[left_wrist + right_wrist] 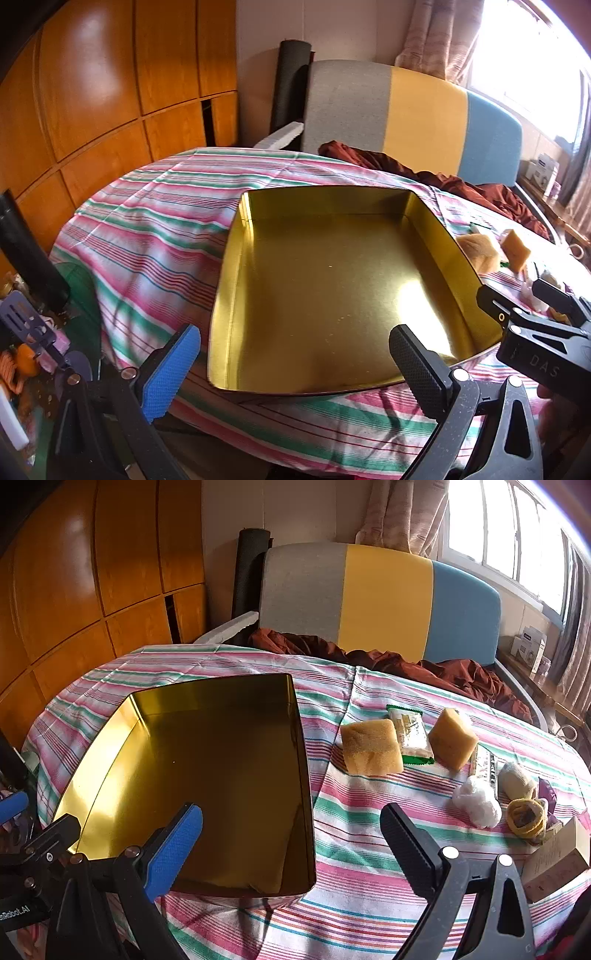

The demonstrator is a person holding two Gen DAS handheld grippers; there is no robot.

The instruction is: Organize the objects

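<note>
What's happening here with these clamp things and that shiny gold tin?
A person holds a two-finger gripper in each hand above a table with a striped cloth. Both the left gripper and the right gripper are open and hold nothing. The gold tin sits empty. To its right lie the items to be sorted: two yellow sponges with a green snack packet between them, a white ball, a yellow ring and a small box. Nothing is in the tin yet.
</note>
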